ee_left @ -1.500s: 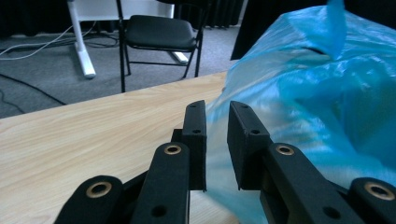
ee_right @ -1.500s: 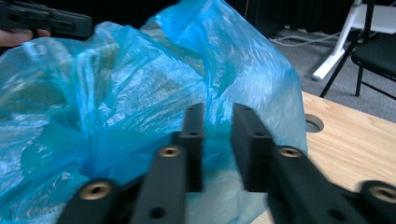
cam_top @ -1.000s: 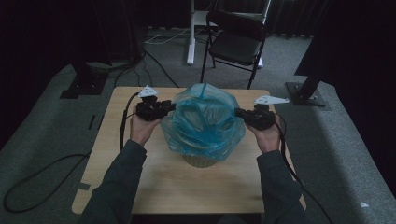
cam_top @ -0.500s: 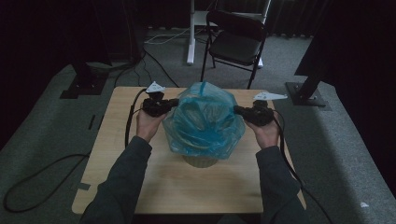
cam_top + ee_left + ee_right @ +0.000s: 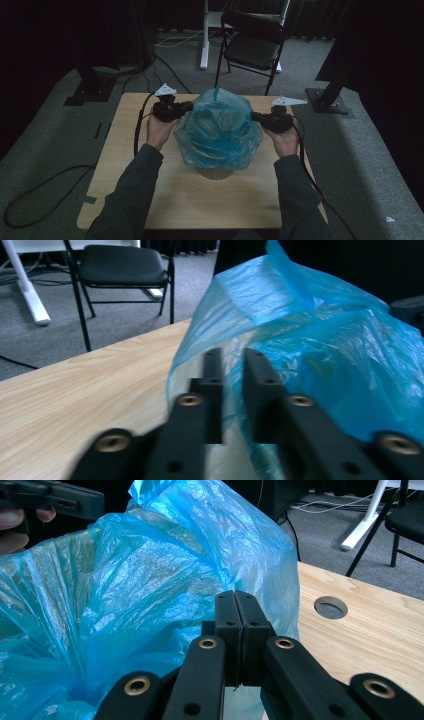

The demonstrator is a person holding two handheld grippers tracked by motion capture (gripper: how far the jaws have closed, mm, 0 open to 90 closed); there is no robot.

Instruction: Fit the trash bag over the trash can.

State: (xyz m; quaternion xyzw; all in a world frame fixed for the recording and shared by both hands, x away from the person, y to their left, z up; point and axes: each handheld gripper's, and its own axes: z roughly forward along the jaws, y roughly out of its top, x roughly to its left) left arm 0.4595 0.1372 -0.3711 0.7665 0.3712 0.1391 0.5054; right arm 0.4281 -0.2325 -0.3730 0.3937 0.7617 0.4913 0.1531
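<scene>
A blue plastic bag (image 5: 217, 130) billows over a pale container (image 5: 215, 172) in the middle of the wooden table (image 5: 150, 200). My left gripper (image 5: 187, 107) is at the bag's left rim. In the left gripper view its jaws (image 5: 232, 357) stand a little apart and have just been opening, with the bag's film (image 5: 325, 355) between and behind them, unpinched. My right gripper (image 5: 255, 117) is at the bag's right rim. In the right gripper view its jaws (image 5: 235, 600) are pressed together on the edge of the bag (image 5: 125, 595). The left gripper (image 5: 55, 500) shows beyond the bag.
A black folding chair (image 5: 255, 45) and a white stand post (image 5: 205, 35) are on the carpet behind the table. The tabletop has a round hole (image 5: 330, 607) near the right gripper. Dark stand bases (image 5: 327, 97) and cables (image 5: 50, 185) flank the table.
The bag's film has shifted slightly. Both hands keep their places at the bag's sides.
</scene>
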